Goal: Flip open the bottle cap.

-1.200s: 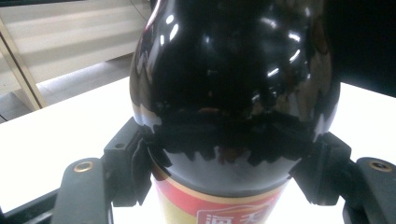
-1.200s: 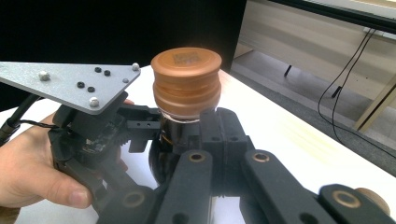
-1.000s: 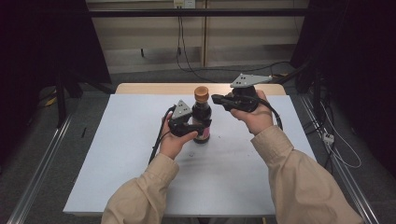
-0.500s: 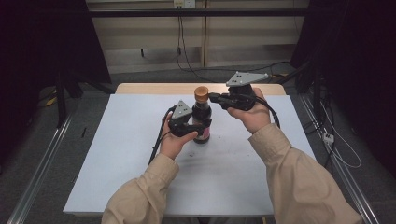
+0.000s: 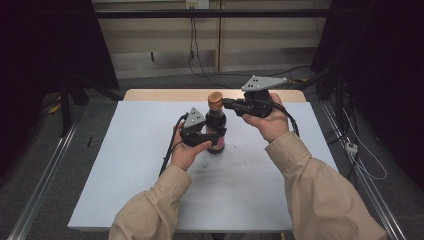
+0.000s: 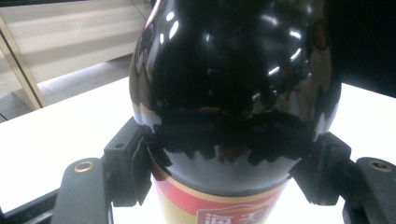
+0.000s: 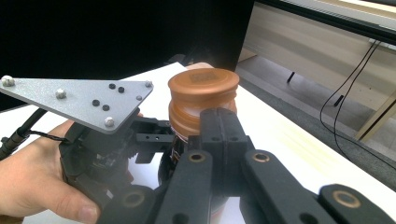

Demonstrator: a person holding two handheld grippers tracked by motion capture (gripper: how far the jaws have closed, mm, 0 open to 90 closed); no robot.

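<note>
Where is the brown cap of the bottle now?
In the high view the brown cap tops the dark bottle near the table's far edge, right beside the right gripper, whose closed fingers reach it from the right.

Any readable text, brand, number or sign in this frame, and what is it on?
Bottle, red label: white characters, cut off at the frame edge; first looks like "海", the rest unreadable.
Brown cap: a square printed code on top, too blurred to read.
Nothing else legible.

Glossy dark bottle [image 6: 233,70] with red label, clamped between the left tool's [image 6: 229,172] black jaws above white table [image 6: 51,126].
</note>
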